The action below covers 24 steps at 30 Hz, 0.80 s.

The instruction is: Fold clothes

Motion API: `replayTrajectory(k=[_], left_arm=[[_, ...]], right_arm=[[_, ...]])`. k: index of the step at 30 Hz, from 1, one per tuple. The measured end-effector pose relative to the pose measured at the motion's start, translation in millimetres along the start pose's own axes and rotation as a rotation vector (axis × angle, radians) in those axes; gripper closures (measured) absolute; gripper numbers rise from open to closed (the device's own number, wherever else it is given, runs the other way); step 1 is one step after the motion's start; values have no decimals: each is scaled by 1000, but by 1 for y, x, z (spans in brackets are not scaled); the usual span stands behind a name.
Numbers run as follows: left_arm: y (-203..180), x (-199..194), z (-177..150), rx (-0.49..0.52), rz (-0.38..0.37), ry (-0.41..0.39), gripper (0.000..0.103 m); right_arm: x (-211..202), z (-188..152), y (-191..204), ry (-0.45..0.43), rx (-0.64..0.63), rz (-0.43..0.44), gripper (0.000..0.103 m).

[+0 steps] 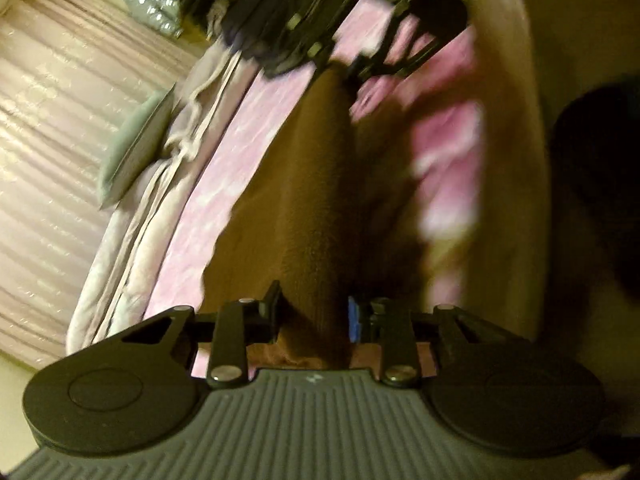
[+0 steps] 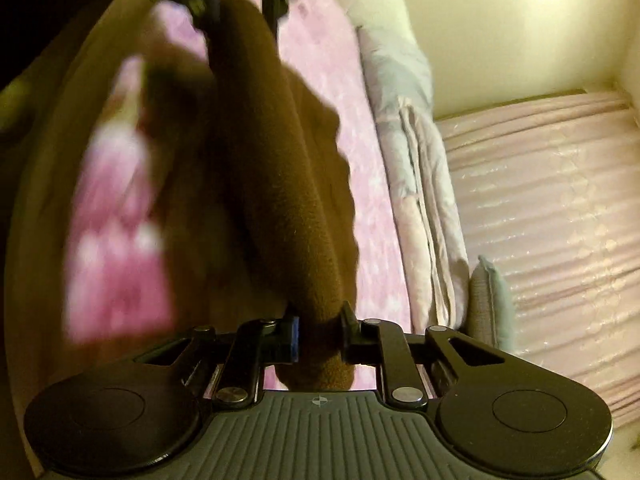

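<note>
Bed [image 1: 248, 128]: pink patterned sheet, the surface under the work; folded pale bedding [image 2: 424, 216] lies along its far edge, beside a ribbed pink curtain [image 2: 552, 208].
Cloth [image 1: 316, 184]: brown fleecy garment, stretched as a thick band between the two grippers, lifted above the sheet with its lower folds sagging toward it.
Handling: looks soft, limp and light; a plush nap, so likely not slippery; nothing fragile. It will drape and bunch wherever it is unsupported.
Where to hold: judged best at the two ends or corners of one edge, as now, so the span stays taut and the fold line falls straight.
Left gripper [image 1: 316, 312]: clenched on one end of the cloth, the bunched fabric filling the gap between its fingers.
Right gripper [image 2: 318, 322]: clamped on the other end, a thick roll of fleece pinched between its fingers.
Risk: a bulky pinch may slide out under a hard pull; both views are motion-blurred, so the cloth's edges are hard to trace.
</note>
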<state>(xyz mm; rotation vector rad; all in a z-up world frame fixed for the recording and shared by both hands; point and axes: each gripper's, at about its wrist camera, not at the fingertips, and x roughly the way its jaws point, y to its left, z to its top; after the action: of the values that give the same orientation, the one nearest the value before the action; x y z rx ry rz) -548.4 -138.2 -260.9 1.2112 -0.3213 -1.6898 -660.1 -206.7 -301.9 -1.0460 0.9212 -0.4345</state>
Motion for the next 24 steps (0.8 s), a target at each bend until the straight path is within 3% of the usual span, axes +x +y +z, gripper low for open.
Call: replayTrajectory(k=[5,8,12,13,15,18,24], left_arm=[[-47,10,80,-69,-38,-54,76],[-64,29,111,-99,-65,-66,73],[-69,29,115,-144,-117,-84,65],[-67,25,109,-156,-133,-95,63],[-55,15,94,-189,-162,-128,61],[-37,-7,66,-264,-180,-163,57],[-4,-28,14,-349,-89,-129,57]], right_arm=[[5,-51,-9,119,8,-23,86],[16,-77,-8,193,32,-9,84],[20,-92,0,299,116,-9,62],[15,-92,-3,310,175,-25,57],[6,-92,-10,334,292,-57,36],[-8,-86,-27,359,527,-89,36],[-52,-62,-44,270,1237,-49,35]])
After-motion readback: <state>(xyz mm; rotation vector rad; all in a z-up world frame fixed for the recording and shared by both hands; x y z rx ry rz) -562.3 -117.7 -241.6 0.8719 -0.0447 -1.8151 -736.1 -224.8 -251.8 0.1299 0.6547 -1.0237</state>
